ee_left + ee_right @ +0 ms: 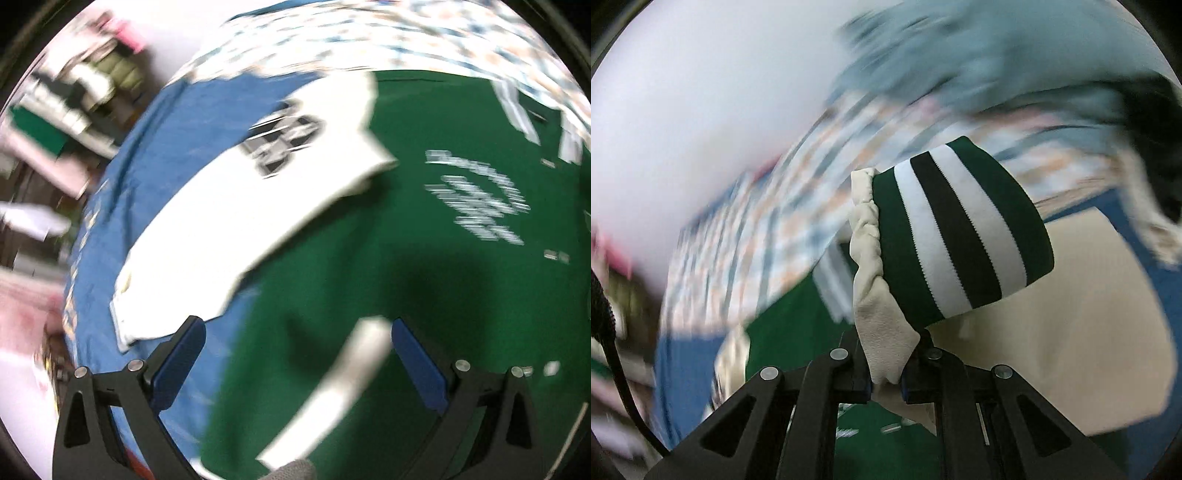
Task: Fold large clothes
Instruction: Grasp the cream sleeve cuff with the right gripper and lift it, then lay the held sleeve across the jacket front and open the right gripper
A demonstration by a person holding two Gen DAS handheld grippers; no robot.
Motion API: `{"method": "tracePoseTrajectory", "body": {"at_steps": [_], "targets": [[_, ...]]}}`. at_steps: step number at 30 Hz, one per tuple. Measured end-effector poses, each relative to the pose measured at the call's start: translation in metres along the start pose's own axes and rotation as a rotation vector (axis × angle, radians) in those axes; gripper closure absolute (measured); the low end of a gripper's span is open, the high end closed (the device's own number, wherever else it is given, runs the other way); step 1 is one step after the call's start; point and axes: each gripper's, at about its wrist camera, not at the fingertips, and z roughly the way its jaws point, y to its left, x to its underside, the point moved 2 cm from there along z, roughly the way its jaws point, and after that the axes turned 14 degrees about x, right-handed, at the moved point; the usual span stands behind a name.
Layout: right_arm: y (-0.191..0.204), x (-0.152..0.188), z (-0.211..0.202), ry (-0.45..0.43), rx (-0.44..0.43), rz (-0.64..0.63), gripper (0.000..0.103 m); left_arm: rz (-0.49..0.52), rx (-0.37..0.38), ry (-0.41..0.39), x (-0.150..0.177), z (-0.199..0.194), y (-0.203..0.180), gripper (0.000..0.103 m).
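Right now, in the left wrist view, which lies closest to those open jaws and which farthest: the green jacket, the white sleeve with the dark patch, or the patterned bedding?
1. Green jacket, right below the left gripper.
2. White sleeve, further out, left of centre.
3. Patterned bedding, along the top edge.

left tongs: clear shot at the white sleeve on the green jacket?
Probably yes. The left tongs are open and empty, the white sleeve lies uncovered on the green jacket just ahead, and nothing sits between.

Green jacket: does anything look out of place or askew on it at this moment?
One cream sleeve lies slanted across the green jacket body, not folded square. The right gripper pinches the other sleeve near its striped cuff.
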Motion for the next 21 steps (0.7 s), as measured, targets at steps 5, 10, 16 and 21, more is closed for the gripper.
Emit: {"method": "tracePoseTrajectory", "body": {"at_steps": [5,10,16,21], "targets": [[0.129,0.108,0.047,0.096,0.028,-0.373,0.093,-0.106,-0.072,0.012,0.018,0.004,0.072,0.0],[0.153,0.156,0.052,0.233,0.008,-0.542,0.069,-0.146,-0.093,0.038,0.029,0.014,0.11,0.0],[0.108,0.158,-0.025,0.264,-0.241,-0.495,0.03,-0.326,0.073,0.045,0.044,0.004,0.157,0.0],[0.075,0.145,-0.031,0.339,-0.262,-0.379,0.029,-0.593,0.349,0.059,0.05,0.039,0.192,0.001]]}}
